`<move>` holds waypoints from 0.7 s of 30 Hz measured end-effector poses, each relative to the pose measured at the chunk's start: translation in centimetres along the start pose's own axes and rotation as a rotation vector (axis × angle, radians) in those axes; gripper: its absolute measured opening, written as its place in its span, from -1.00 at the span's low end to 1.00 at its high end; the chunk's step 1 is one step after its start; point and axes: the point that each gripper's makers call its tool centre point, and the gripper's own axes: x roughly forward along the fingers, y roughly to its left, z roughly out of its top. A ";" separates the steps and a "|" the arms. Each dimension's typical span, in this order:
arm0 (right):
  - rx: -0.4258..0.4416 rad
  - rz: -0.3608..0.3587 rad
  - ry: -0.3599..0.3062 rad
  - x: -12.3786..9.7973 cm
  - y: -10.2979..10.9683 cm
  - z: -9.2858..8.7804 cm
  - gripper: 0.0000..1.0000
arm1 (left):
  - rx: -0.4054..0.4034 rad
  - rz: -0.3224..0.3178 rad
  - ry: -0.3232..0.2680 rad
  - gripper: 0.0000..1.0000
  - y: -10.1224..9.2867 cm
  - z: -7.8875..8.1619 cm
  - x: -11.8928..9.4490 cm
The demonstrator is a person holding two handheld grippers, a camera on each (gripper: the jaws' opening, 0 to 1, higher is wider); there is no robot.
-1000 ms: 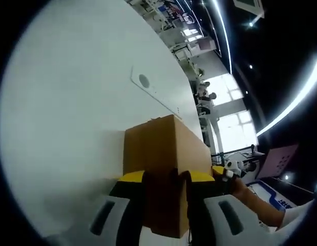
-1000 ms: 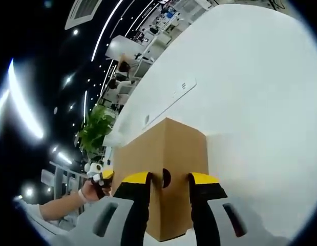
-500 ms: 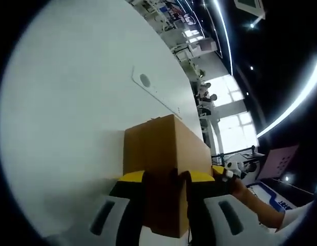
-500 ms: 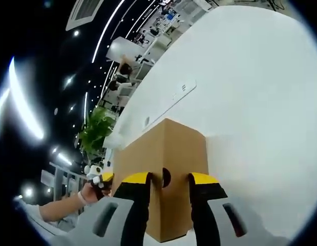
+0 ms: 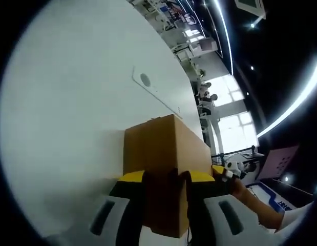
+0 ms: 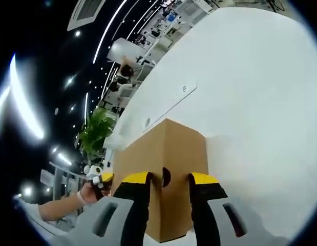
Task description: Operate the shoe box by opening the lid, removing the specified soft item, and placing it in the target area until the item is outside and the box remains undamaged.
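Note:
A brown cardboard shoe box [image 5: 158, 146] stands on the white table [image 5: 66, 107] with its lid down. My left gripper [image 5: 166, 180] clamps one end of it, a yellow-tipped jaw on each side of the cardboard. In the right gripper view, my right gripper [image 6: 167, 180] holds the opposite end of the shoe box [image 6: 166, 146], with its jaws flanking a round finger hole [image 6: 166, 177]. Each view catches the other gripper and the hand holding it at the box's far end: the right gripper [image 5: 226, 172] and the left gripper [image 6: 99, 179]. The soft item is hidden inside.
A flat cable-port plate [image 5: 154, 93] is set into the table beyond the box; it is also in the right gripper view [image 6: 172, 100]. The white table [image 6: 255, 87] spreads wide around the box. A green plant [image 6: 96, 132] and office desks lie past the table's far edge.

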 end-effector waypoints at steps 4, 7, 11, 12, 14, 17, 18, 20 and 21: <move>0.001 0.001 -0.002 0.0 0.0 0.0 -0.42 | -0.005 -0.001 -0.003 -0.40 -0.1 0.0 0.0; 0.001 0.002 -0.001 0.0 0.1 0.0 -0.42 | -0.008 -0.001 -0.001 -0.40 -0.1 -0.1 -0.1; 0.006 0.002 0.000 0.0 0.1 -0.1 -0.42 | -0.009 -0.001 0.000 -0.40 -0.1 -0.2 -0.1; 0.006 0.003 0.000 0.0 0.1 -0.1 -0.42 | -0.009 -0.001 0.001 -0.40 -0.1 -0.2 -0.1; 0.004 0.004 -0.002 0.0 0.0 0.0 -0.42 | -0.009 -0.002 0.002 -0.40 -0.1 -0.2 -0.1; 0.005 0.004 -0.003 0.0 0.0 0.0 -0.42 | -0.008 -0.001 0.007 -0.40 -0.1 -0.2 -0.1; 0.006 0.005 -0.003 0.0 0.0 0.0 -0.42 | -0.007 -0.001 0.008 -0.40 -0.1 -0.2 -0.1; 0.007 0.007 -0.004 0.0 0.0 0.0 -0.42 | -0.005 0.000 0.010 -0.40 -0.1 -0.2 -0.1; 0.008 0.007 -0.003 0.0 0.0 0.0 -0.42 | -0.005 0.000 0.010 -0.40 -0.1 -0.2 -0.1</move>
